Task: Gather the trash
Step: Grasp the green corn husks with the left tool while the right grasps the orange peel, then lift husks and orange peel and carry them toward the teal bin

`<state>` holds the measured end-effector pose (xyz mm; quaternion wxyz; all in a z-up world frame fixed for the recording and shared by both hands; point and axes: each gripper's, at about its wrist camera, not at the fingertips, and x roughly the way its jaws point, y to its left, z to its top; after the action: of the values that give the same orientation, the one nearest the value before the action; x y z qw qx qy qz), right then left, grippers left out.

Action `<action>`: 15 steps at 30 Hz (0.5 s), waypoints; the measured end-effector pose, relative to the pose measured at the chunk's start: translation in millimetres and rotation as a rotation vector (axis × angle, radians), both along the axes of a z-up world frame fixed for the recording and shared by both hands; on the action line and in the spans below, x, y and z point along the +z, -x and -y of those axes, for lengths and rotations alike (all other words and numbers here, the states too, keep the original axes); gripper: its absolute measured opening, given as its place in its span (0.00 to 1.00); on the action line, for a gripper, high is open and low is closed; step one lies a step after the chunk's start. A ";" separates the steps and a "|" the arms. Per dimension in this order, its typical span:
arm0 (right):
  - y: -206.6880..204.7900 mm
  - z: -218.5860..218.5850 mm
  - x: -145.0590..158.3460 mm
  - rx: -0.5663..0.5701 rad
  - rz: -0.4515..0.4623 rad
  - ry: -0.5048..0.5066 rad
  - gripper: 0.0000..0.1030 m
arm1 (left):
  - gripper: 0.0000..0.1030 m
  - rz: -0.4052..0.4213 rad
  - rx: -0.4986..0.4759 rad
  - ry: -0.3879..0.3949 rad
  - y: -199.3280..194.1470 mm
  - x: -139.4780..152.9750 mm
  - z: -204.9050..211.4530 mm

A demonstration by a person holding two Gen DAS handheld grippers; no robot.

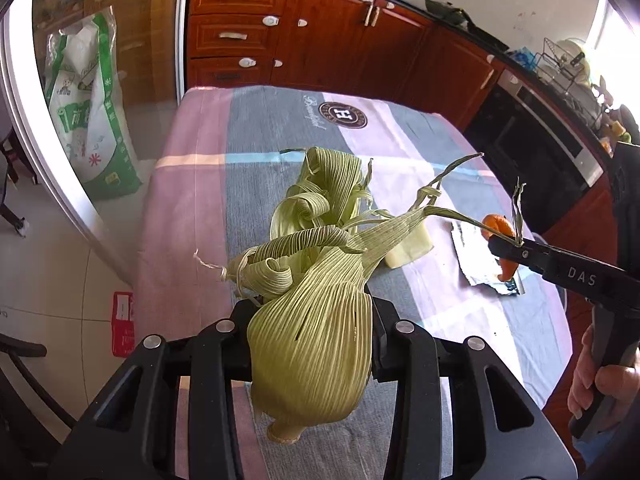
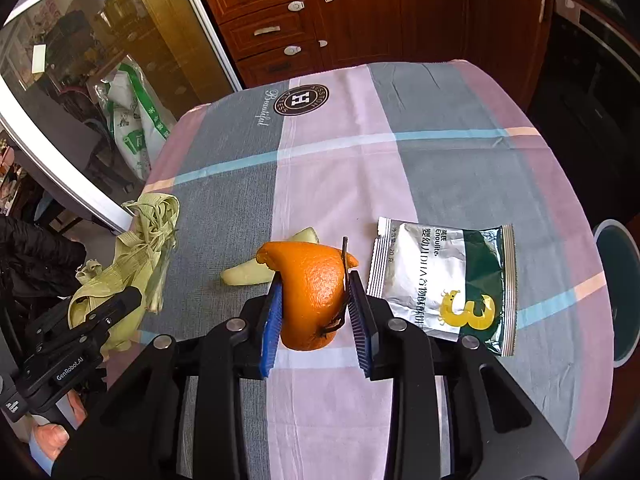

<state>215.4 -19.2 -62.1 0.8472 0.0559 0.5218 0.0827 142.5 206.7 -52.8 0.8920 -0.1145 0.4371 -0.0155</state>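
Note:
My left gripper [image 1: 310, 312] is shut on a bundle of pale green corn husks [image 1: 312, 320], lifted above the checked tablecloth [image 1: 256, 128]; the husks hide its fingertips. The same husks [image 2: 132, 256] and left gripper [image 2: 120, 304] show at the left of the right wrist view. My right gripper [image 2: 316, 312] is shut on a piece of orange peel [image 2: 312, 292] between its blue pads, held above the cloth. From the left wrist view the peel [image 1: 498, 228] sits at the right gripper's tip [image 1: 504, 248]. A silver and green foil packet [image 2: 444, 280] lies flat on the cloth to the right.
A pale yellow-green rind piece [image 2: 256, 268] lies on the cloth behind the peel. Red-brown cabinets [image 1: 320, 32] stand beyond the table's far edge, an oven [image 1: 540, 140] to the right. A green and white bag [image 1: 92, 120] stands behind a glass door. A round bin [image 2: 616, 292] sits at right.

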 end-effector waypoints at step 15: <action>44.2 72.8 42.7 -0.069 0.084 -0.037 0.29 | 0.38 0.063 -0.146 -0.020 -7.5 47.3 92.1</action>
<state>171.3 -92.0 -19.4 0.8696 0.0860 0.4818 0.0650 150.0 114.6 -5.5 0.9029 -0.0727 0.4161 -0.0799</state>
